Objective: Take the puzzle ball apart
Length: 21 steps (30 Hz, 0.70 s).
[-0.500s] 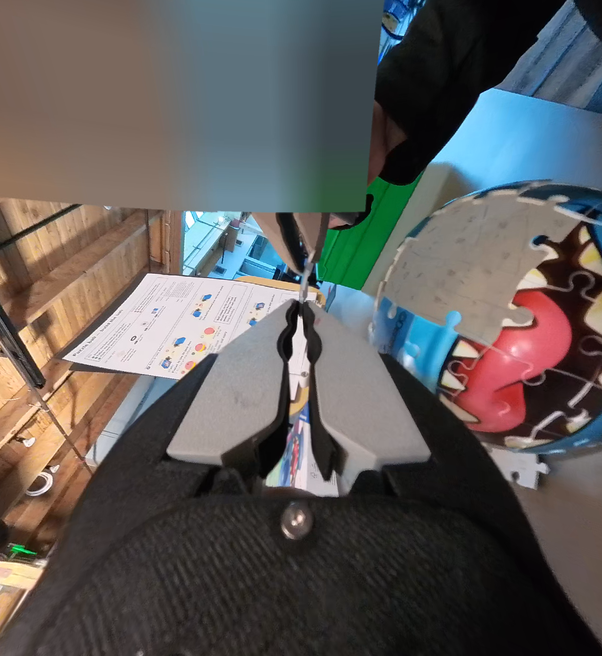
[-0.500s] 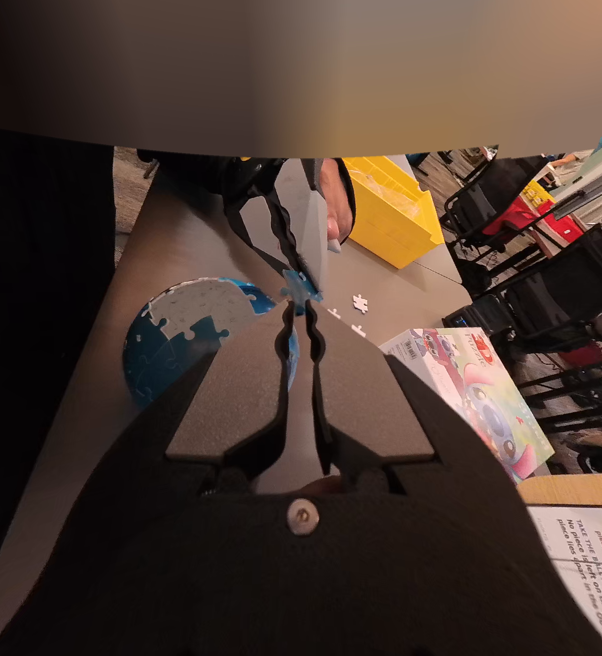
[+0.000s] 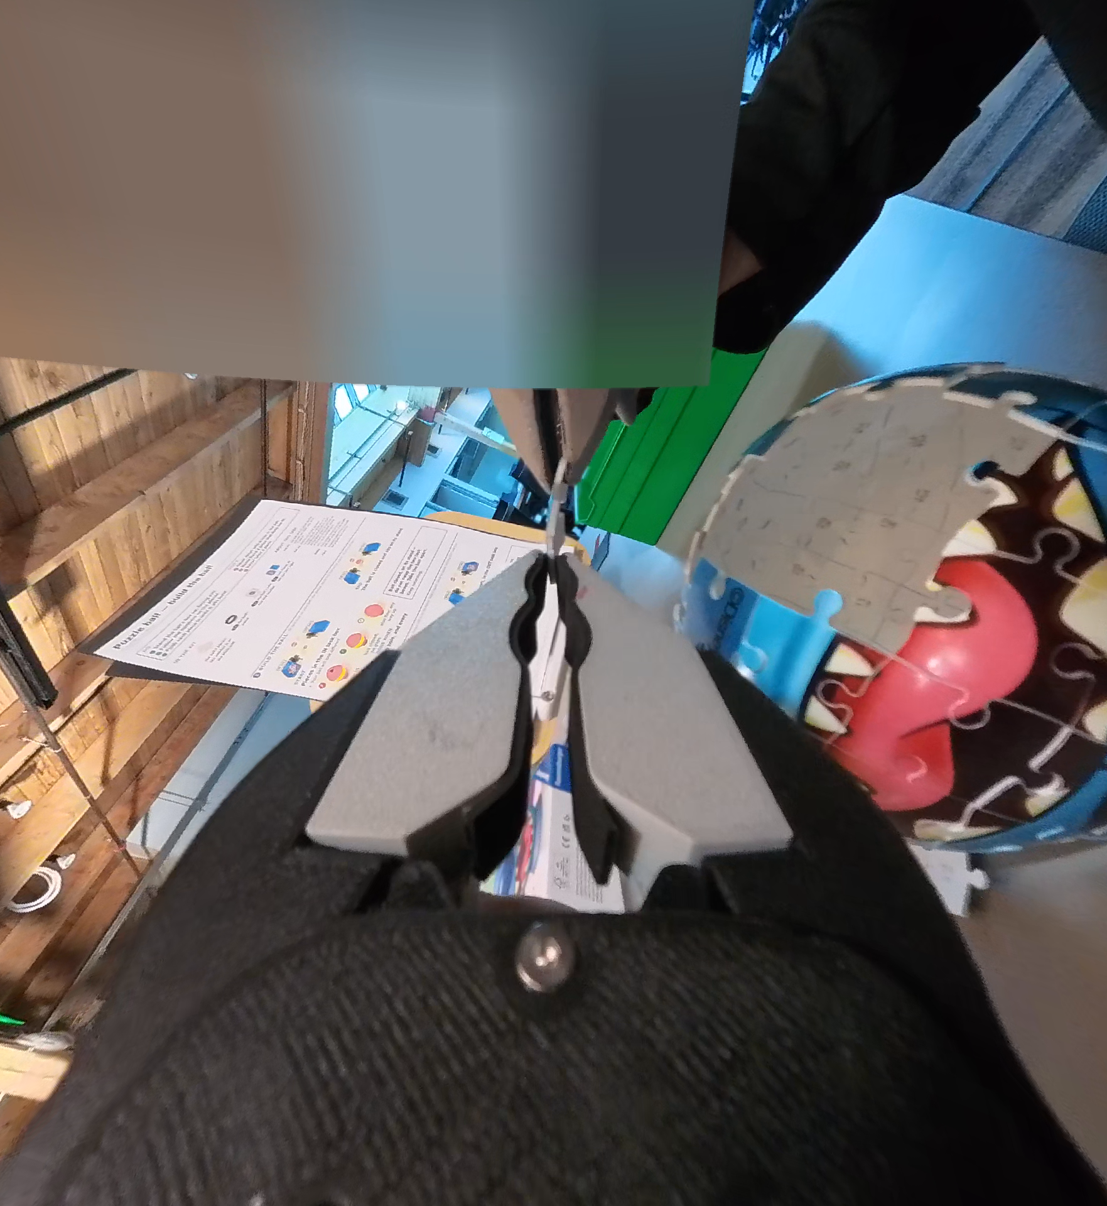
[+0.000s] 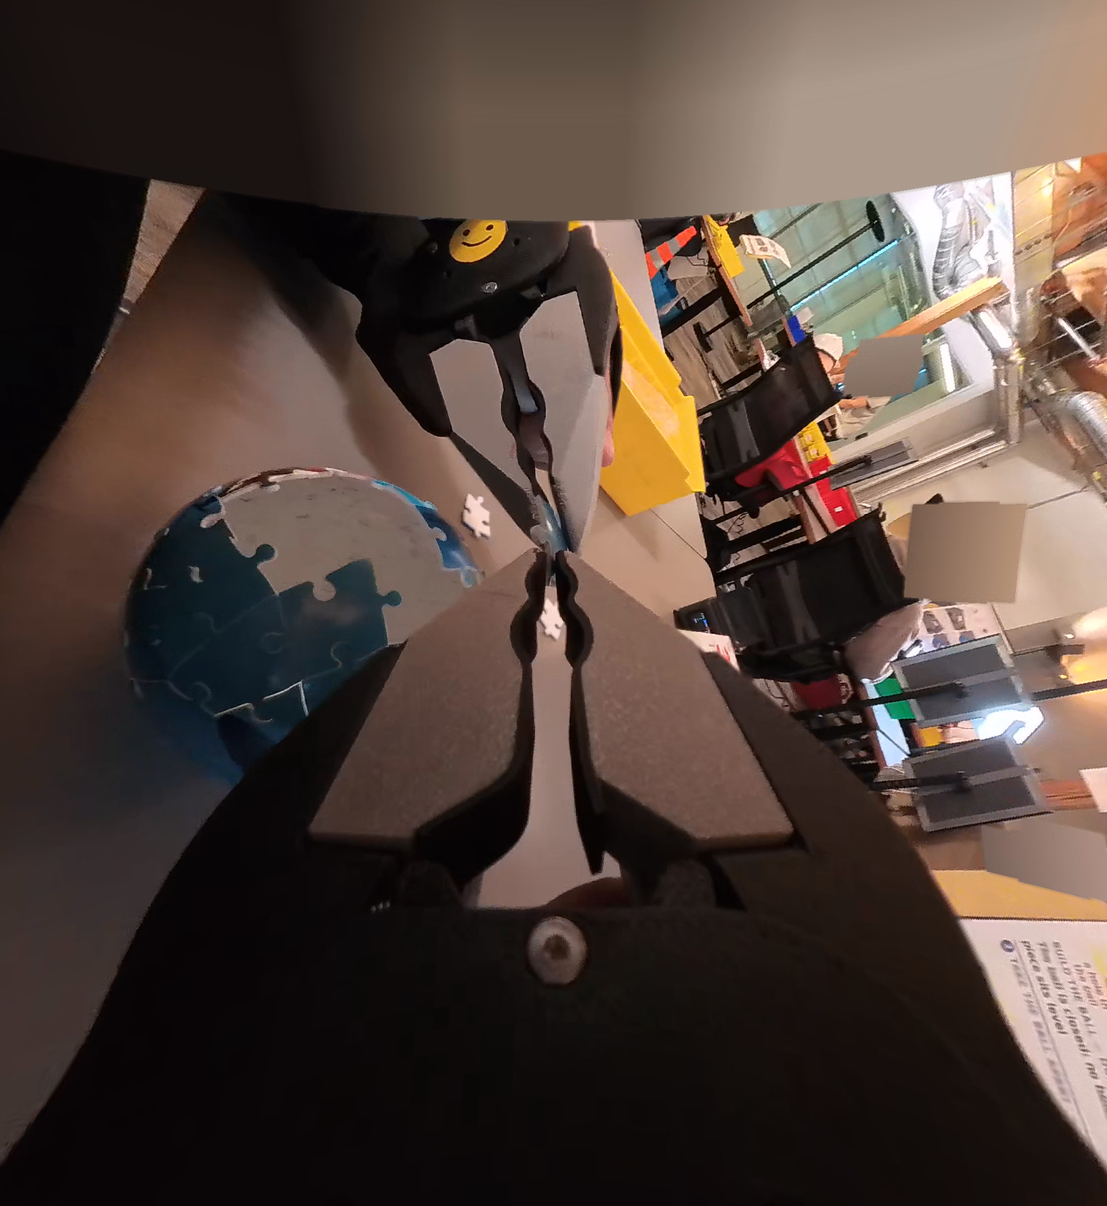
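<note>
- Step in hand: mid-teardown, by my read. Puzzle ball (image 4: 263, 607) sits on the table (image 4: 48, 718), left of both tools in the right wrist view, with a big patch of shell gone and the grey inside showing.
- Left gripper (image 3: 549, 564): jaws pinched nearly together at the tips, clamped on one end of a thin blue piece (image 4: 547, 530) held up in the air.
- Right gripper (image 4: 549, 561): same deal, tips all but closed on the opposite end of it. The 2 tools meet nose to nose, well clear of the ball.
- Can't tell if that's 1 piece or 2 locked together; it shows edge-on in the left wrist view.
- Next move, as I judge it: if 2 are joined, pull or twist them apart w/ a firm pinch on both sides. If it's 1, one side lets go and the other drops it on the table. Then back to the ball's open rim for the next tab.
- Count: 1 ball, 2 grippers, 1 held item.
- Loose pieces on the table: 2 white-side-up in the right wrist view (image 4: 477, 515) (image 4: 552, 620), and 1 by the ball's base in the left wrist view (image 3: 958, 881), maybe one of those 2.
- Also 1 yellow bin (image 4: 655, 417), 1 green bin (image 3: 655, 483).
</note>
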{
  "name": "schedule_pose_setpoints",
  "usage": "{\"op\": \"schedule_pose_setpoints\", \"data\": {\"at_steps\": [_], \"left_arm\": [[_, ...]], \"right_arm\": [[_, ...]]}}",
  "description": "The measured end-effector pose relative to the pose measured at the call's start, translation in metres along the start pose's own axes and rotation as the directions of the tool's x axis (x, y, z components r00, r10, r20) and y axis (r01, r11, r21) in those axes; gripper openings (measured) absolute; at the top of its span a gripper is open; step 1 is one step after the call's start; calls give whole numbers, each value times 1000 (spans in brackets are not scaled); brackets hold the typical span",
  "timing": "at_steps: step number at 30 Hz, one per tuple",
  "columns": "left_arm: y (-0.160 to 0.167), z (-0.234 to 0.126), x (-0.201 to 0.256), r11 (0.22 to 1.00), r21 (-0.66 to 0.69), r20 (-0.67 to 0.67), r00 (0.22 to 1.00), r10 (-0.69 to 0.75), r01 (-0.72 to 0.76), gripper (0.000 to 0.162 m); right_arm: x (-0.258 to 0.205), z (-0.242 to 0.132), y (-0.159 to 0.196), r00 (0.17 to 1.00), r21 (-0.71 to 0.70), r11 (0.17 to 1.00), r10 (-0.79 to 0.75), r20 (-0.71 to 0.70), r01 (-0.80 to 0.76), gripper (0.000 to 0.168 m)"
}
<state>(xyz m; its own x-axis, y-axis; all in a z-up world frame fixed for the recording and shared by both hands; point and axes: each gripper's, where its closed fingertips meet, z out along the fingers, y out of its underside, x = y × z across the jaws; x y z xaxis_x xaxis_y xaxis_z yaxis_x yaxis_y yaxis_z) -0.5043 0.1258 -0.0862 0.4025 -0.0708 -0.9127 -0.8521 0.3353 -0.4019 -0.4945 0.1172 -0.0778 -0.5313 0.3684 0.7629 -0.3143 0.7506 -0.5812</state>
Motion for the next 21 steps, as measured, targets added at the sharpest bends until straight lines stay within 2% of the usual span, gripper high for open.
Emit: {"op": "schedule_pose_setpoints", "data": {"at_steps": [5, 7, 11, 15, 21], "left_arm": [[1, -2, 3, 1000, -2, -8, 1000, 4, -4, 2], [3, -5, 2, 1000, -6, -10, 1000, -5, 5, 10], [10, -18, -7, 999, -31, -26, 999, -42, 41, 3], [24, -27, -13, 984, -89, -97, 982, -161, 153, 0], [39, -24, -10, 922, -146, -239, 891, -385, 359, 0]], "right_arm": [[1, 0, 0, 999, -4, 999, -46, -21, 46, 0], [1, 0, 1, 999, 1, 999, -45, -18, 45, 0], [1, -1, 8, 999, 0, 999, -37, -5, 37, 0], [-7, 4, 16, 997, -12, 998, -60, 56, 61, 0], [-11, 8, 23, 992, -30, 995, -89, 92, 92, 0]]}}
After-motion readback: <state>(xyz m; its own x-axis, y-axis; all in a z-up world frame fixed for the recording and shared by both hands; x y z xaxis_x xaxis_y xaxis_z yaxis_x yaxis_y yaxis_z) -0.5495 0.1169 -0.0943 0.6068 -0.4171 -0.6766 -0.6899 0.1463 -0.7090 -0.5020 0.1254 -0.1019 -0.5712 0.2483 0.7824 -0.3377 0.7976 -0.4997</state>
